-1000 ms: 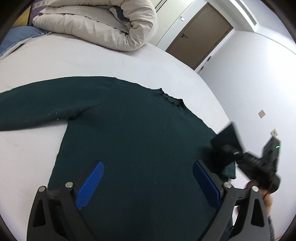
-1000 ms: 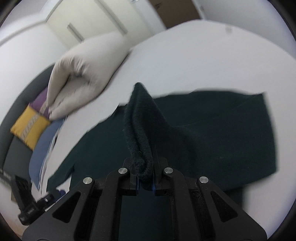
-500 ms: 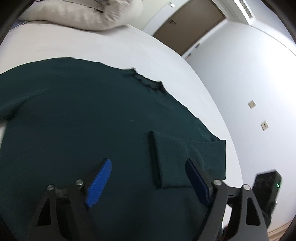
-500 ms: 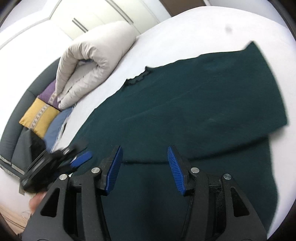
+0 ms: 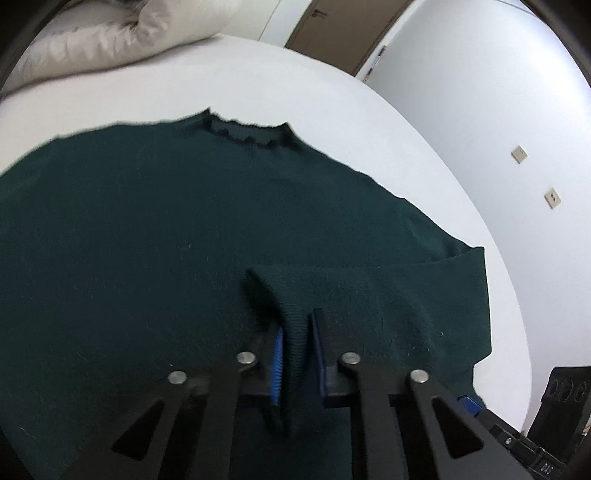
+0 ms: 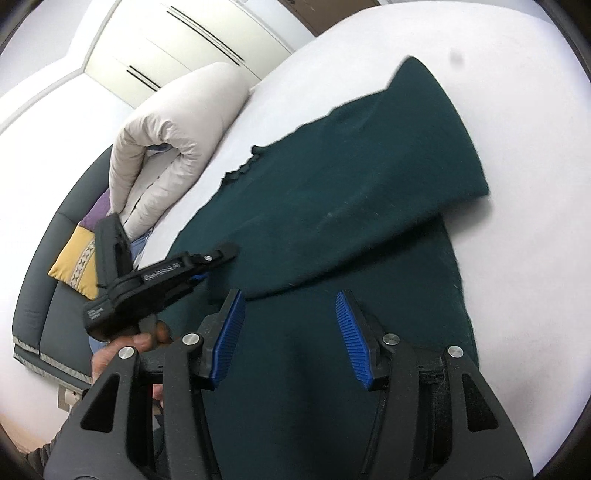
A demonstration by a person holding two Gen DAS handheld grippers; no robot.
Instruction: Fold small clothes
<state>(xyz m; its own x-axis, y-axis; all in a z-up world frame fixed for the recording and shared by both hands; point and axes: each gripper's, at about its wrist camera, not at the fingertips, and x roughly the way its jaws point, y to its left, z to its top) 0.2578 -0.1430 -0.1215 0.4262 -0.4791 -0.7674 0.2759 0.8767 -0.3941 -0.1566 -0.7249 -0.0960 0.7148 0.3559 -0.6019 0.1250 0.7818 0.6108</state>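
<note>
White walls (image 5: 480,92) and a brown door (image 5: 343,29) behind, pale wardrobe doors (image 6: 177,48) to one side. White bed (image 5: 369,122) filling both views, rolled beige duvet (image 6: 166,140) and a yellow cushion (image 6: 74,258) at its head. Dark green sweater (image 5: 147,229) spread flat on the bed, 1 sleeve (image 6: 369,206) folded across the body. Left gripper (image 5: 295,332) clamped on the sleeve's cuff (image 5: 291,325). Right gripper (image 6: 288,328) spread apart above the sweater, holding nothing.

I'm now pinching the cuff (image 5: 293,334) of the folded-in sleeve (image 5: 373,295) with my left gripper (image 5: 297,354), whose jaws were spread a moment ago. My right gripper (image 6: 291,332), having let go of that sleeve, is hanging spread above the sweater (image 6: 332,206).
</note>
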